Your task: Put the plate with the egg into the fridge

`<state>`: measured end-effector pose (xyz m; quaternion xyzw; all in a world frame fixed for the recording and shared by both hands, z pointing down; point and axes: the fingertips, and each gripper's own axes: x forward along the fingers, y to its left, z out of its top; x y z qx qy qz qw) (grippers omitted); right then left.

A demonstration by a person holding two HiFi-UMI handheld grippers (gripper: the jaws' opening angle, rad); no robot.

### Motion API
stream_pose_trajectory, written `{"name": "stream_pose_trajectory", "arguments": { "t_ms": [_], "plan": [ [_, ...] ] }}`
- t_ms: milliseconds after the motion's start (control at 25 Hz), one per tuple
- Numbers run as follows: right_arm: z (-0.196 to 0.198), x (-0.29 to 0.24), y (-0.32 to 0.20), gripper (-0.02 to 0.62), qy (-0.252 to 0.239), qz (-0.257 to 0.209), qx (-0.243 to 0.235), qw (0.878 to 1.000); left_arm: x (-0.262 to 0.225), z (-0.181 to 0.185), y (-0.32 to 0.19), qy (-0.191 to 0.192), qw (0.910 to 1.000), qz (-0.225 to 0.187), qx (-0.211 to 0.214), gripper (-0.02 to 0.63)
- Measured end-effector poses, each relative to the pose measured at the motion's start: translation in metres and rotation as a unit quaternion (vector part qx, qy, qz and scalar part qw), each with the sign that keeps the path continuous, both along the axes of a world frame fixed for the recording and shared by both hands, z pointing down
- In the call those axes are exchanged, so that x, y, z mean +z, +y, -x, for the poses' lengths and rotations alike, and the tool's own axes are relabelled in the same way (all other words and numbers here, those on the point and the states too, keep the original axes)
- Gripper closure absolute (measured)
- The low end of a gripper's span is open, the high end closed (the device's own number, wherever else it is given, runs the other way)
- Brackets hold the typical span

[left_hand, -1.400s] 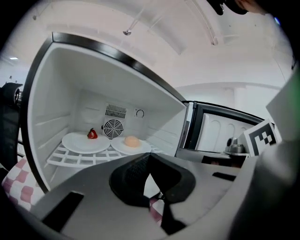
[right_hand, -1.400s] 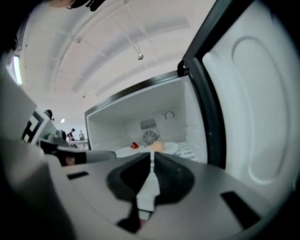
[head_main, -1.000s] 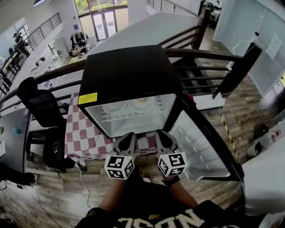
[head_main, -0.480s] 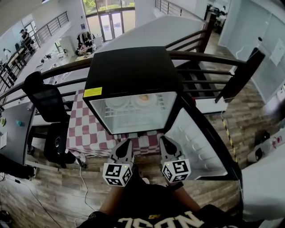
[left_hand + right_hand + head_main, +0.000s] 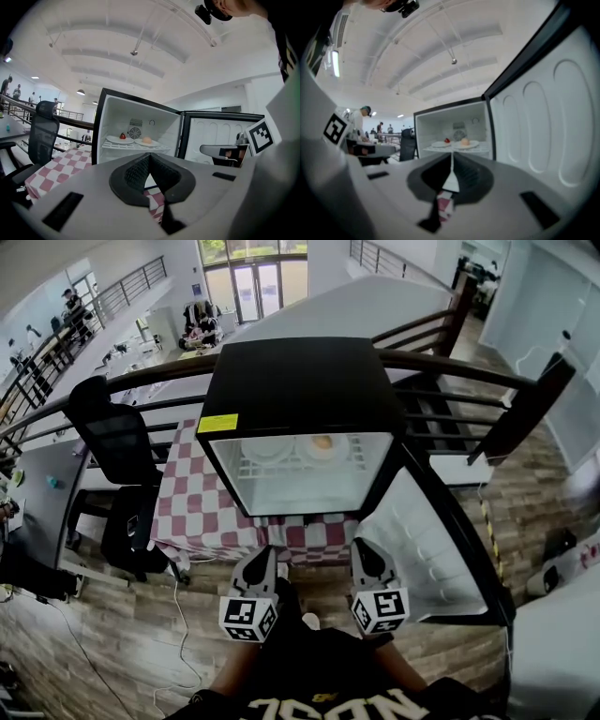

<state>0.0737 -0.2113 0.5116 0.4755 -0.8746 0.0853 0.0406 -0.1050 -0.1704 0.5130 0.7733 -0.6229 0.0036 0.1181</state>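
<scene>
The black fridge (image 5: 291, 381) stands open on a checked tablecloth. On its wire shelf lies a white plate with the egg (image 5: 323, 446), also seen in the left gripper view (image 5: 146, 141) and the right gripper view (image 5: 465, 143). To its left is a second plate with a small red thing (image 5: 121, 138). My left gripper (image 5: 262, 557) and right gripper (image 5: 364, 551) hang side by side in front of the fridge, well short of the shelf. Both are shut with nothing between the jaws (image 5: 149, 157) (image 5: 452, 159).
The fridge door (image 5: 422, 540) swings out to the right, close beside my right gripper. The red-and-white tablecloth (image 5: 187, 512) covers the table under the fridge. A black office chair (image 5: 117, 442) stands at the left. A dark railing (image 5: 469, 362) runs behind the fridge.
Both grippers have drawn back from the fridge opening toward my body and sunk a little. The plates on the shelf have not moved.
</scene>
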Motion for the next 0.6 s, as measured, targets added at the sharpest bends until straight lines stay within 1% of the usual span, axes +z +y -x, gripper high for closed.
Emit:
{"name": "stream_pose_trajectory", "arguments": {
  "t_ms": [160,400,600],
  "plan": [
    [0.003,0.005,0.004,0.566,0.002,0.007,-0.003,1.0,0.007,0.008,0.006,0.012,0.9999,0.004,-0.011,0.584],
    [0.019,0.007,0.013,0.566,0.008,0.011,-0.025,1.0,-0.003,0.002,0.003,0.007,0.9999,-0.01,0.004,0.584],
    [0.031,0.015,0.025,0.566,0.017,0.009,-0.044,0.999,0.0,0.004,0.004,0.006,0.9999,-0.009,0.011,0.584]
  ]
}}
